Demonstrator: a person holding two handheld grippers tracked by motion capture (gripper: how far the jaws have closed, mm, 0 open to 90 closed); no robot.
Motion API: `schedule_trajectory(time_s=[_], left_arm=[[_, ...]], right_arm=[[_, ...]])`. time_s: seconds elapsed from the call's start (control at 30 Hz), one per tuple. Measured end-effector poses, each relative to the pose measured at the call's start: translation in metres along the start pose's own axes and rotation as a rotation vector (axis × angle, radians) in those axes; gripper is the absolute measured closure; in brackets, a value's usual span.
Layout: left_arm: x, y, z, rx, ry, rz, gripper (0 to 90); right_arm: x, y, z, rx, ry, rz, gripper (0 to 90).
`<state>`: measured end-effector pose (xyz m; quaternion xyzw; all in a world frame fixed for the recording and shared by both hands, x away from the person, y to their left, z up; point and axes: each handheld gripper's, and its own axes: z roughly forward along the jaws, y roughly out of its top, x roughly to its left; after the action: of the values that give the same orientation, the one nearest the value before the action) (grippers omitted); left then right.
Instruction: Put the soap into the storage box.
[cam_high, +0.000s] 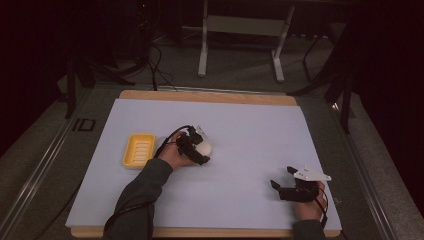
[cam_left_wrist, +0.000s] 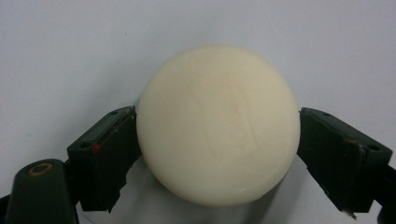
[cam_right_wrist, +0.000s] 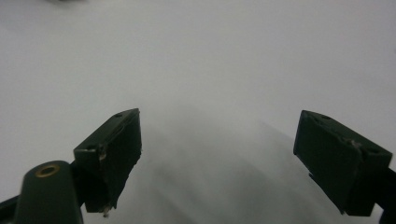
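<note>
A round cream-white soap bar (cam_left_wrist: 218, 123) lies on the pale blue sheet (cam_high: 240, 130), just right of a yellow ribbed soap dish (cam_high: 139, 150). My left gripper (cam_high: 202, 151) is down over the soap (cam_high: 206, 146), open wide, with one jaw at each side. In the left gripper view (cam_left_wrist: 217, 158) both jaws sit right at the soap's edges, and I cannot tell whether they press on it. My right gripper (cam_high: 282, 177) rests near the sheet's front right, open, and in the right gripper view (cam_right_wrist: 217, 154) nothing lies between its jaws.
The sheet covers a wooden board (cam_high: 210, 96) on a dark carpeted table. A white stand's legs (cam_high: 240, 45) and cables are on the floor beyond. Bare sheet stretches between the two grippers.
</note>
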<state>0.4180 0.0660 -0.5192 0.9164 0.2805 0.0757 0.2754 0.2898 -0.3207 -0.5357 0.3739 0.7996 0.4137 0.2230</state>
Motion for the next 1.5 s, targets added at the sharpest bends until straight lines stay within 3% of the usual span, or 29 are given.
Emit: schedule_trajectory(time_s=[0.07,0.37,0.63,0.87,1.17,1.27,1.4,1.5], left_arm=[[0.0,0.0,0.001,0.012,0.0,-0.003,20.4],[-0.001,0.0,0.001,0.021,0.019,0.001,25.0],[-0.003,-0.001,0.0,0.02,0.021,0.01,25.3],[-0.009,-0.014,-0.009,0.025,0.01,0.022,25.4],[-0.026,-0.033,-0.023,0.049,-0.003,0.069,25.4],[-0.035,-0.036,-0.028,0.078,-0.001,0.116,25.4],[-0.04,-0.041,-0.033,0.101,-0.011,0.144,25.4],[-0.036,-0.041,-0.033,0.113,-0.05,0.127,25.2]], right_arm=[[0.0,0.0,0.0,0.0,0.0,0.0,15.1],[0.0,0.0,0.0,-0.001,0.001,0.002,15.1],[0.0,0.0,0.0,-0.001,0.001,0.002,15.1],[0.0,0.0,0.0,-0.003,0.001,0.003,15.1],[-0.001,0.0,-0.001,-0.007,0.001,0.004,15.1],[-0.001,0.0,-0.001,-0.008,0.001,0.004,15.1],[-0.001,0.0,-0.001,-0.011,0.001,0.008,15.1],[-0.001,0.0,-0.001,-0.009,0.002,0.004,15.1]])
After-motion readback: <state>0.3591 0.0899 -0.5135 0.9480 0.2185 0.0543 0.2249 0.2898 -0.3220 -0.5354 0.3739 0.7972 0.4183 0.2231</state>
